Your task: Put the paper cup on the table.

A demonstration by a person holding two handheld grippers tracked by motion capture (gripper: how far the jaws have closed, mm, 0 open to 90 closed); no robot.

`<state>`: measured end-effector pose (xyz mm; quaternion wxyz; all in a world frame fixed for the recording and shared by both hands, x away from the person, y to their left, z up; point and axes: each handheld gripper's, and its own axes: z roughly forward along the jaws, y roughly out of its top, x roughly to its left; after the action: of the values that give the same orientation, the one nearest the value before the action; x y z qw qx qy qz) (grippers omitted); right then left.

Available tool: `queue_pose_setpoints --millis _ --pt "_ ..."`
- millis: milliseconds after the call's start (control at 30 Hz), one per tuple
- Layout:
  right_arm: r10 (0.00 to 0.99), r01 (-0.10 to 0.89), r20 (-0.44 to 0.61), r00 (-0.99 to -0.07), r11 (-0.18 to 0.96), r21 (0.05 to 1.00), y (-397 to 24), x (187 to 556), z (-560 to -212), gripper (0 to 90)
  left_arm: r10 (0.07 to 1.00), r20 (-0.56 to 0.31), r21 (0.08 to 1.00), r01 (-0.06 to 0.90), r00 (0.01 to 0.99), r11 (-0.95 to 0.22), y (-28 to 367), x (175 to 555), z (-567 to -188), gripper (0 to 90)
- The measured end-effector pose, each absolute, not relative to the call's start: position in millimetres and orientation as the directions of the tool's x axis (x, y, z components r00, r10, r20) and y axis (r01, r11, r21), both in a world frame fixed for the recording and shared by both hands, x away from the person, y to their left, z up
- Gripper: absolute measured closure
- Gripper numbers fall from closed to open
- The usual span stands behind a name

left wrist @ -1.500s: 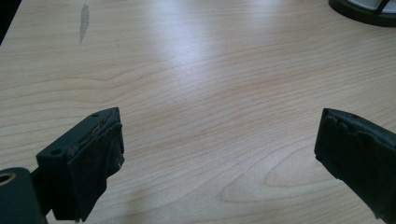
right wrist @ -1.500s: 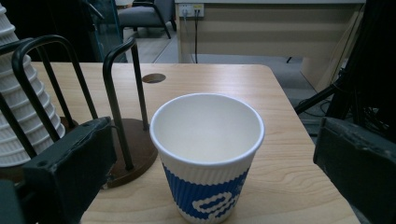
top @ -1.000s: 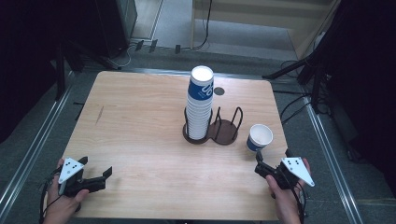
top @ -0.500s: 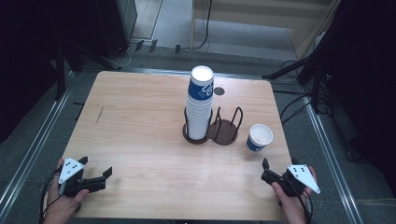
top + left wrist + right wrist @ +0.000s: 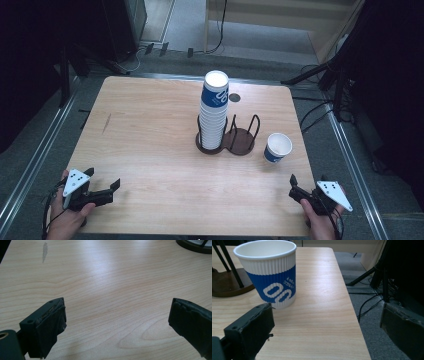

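A: Where is the single paper cup [image 5: 278, 147] now?

B: It stands upright on the counter [image 5: 150, 150], near the right edge, just beside the dark wire holder [image 5: 241, 140]. In the right gripper view the cup [image 5: 269, 272] is white and blue, with an empty inside, and it is not touching the holder base [image 5: 229, 285].

A: And the right gripper [image 5: 306, 186]?

B: It is at the near right corner of the counter, in the person's right hand [image 5: 320, 220]. Its jaws are wide apart and hold nothing. The cup is in front of it, close to the left jaw but apart from it.

A: What about the left gripper [image 5: 107, 190]?

B: It is at the near left corner, in the left hand [image 5: 67, 217]. In the left gripper view its jaws are also spread apart, with only bare wood between them.

A: Is there something more on the counter?

B: Yes, a tall stack of cups [image 5: 214, 110] stands in the left ring of the holder, around the middle of the counter. The right ring is empty. A small dark round hole [image 5: 234, 97] is behind the stack.
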<state>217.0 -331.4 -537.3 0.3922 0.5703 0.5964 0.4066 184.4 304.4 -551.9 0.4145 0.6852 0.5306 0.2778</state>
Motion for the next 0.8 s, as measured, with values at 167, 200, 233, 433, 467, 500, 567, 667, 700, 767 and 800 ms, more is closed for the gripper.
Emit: queue_pose_setpoints --millis 167,200,233,433,467,500,567,667,700,767,800 --pt "0.999 0.373 -0.013 -0.041 0.027 0.927 -338 214 -541 0.0 0.958 -0.059 0.863 0.497 0.282 -0.093 304 184 -552 2.1" --pt "0.999 0.377 -0.015 -0.043 0.03 0.926 -339 214 -542 0.0 0.958 -0.059 0.863 0.497 0.281 -0.093 304 184 -552 2.0" --pt "0.999 0.377 -0.019 -0.041 0.033 0.925 -340 213 -543 0.0 0.958 -0.059 0.862 0.498 0.282 -0.094 305 184 -552 2.0" --pt "0.999 0.388 -0.022 -0.038 0.035 0.921 -345 209 -545 0.0 0.957 -0.059 0.862 0.498 0.283 -0.094 305 185 -552 2.0" --pt "0.999 0.388 -0.021 -0.039 0.034 0.921 -345 208 -545 0.0 0.957 -0.06 0.862 0.499 0.283 -0.094 304 185 -552 2.0" --pt "0.999 0.39 -0.022 -0.04 0.036 0.92 -346 208 -545 0.0 0.957 -0.059 0.861 0.499 0.283 -0.094 304 185 -552 2.0" --pt "0.999 0.392 -0.028 -0.044 0.043 0.919 -347 206 -545 0.0 0.957 -0.058 0.861 0.499 0.283 -0.095 304 185 -552 2.0" --pt "0.999 0.398 -0.027 -0.047 0.044 0.916 -349 204 -546 0.0 0.957 -0.058 0.862 0.498 0.283 -0.095 304 185 -552 2.0" --pt "0.999 0.398 -0.028 -0.046 0.044 0.916 -350 203 -546 0.0 0.957 -0.058 0.862 0.498 0.283 -0.095 304 185 -552 2.0" --pt "0.999 0.399 -0.022 -0.043 0.037 0.916 -353 201 -546 0.0 0.957 -0.058 0.862 0.497 0.284 -0.095 304 185 -552 2.0" --pt "0.999 0.398 -0.017 -0.037 0.03 0.917 -355 200 -546 0.0 0.957 -0.058 0.863 0.497 0.284 -0.095 304 185 -552 2.1"
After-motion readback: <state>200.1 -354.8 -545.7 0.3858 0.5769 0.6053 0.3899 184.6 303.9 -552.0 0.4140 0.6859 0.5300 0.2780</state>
